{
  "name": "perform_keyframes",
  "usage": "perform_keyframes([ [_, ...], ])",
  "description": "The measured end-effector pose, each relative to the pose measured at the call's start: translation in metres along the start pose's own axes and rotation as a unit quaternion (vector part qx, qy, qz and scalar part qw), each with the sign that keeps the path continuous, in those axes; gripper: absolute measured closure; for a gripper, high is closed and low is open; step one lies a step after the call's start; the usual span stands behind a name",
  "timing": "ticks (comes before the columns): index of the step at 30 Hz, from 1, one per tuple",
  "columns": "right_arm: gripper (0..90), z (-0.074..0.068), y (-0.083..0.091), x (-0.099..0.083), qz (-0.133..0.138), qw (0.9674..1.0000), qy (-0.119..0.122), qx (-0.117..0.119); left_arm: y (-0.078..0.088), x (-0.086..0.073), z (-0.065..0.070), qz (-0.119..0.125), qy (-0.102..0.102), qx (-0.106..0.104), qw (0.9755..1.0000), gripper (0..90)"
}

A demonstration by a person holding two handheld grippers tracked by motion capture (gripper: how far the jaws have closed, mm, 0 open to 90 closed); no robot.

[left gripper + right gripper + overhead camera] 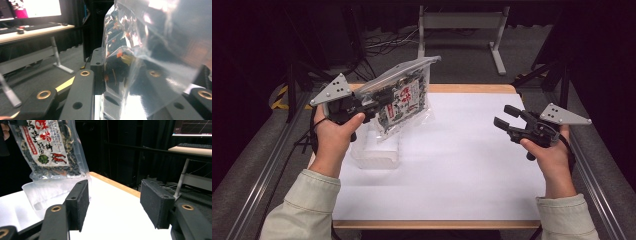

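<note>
The clear pouch (pixel 404 97) of dark dried food with red lettering is hanging in the upper left of the high view, above the desk (pixel 452 175), with the left gripper (pixel 379 100) clamping its jaws on the pouch's left edge. In the left gripper view the film (pixel 140 62) is sitting pinched between the two jaws. At the right of the high view, the right gripper (pixel 507 116) is hovering over the desk, its jaws standing apart and holding nothing. Below the pouch, a clear plastic tray (pixel 377 152) is resting on the white desk surface, nearly under the pouch's lower corner. The grip is looking shallow and the film slick, so the pouch could be slipping or twisting out, I judge, and dropping beside the tray. Farther off, a white frame (pixel 462 30) is standing on the floor beyond the desk, clear of both hands.
</note>
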State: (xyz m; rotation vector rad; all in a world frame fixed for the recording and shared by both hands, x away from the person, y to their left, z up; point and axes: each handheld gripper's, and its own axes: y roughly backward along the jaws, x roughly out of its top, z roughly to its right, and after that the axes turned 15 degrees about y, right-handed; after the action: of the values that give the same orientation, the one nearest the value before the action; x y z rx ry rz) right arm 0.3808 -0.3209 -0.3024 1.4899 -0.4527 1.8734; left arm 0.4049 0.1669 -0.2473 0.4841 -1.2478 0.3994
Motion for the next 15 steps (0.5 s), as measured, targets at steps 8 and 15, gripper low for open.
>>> perform_keyframes([
  [8, 41.1, 0.002, 0.002, -0.001, 0.007, 0.9999, -0.007, -0.004, 0.011, 0.001, -0.019, -0.005, 0.007, 0.034, 0.9994, 72.2],
  [15, 40.6, 0.003, 0.001, -0.002, 0.007, 0.9999, -0.003, -0.009, 0.018, 0.0, -0.034, 0.0, 0.011, 0.059, 0.9982, 72.1],
])
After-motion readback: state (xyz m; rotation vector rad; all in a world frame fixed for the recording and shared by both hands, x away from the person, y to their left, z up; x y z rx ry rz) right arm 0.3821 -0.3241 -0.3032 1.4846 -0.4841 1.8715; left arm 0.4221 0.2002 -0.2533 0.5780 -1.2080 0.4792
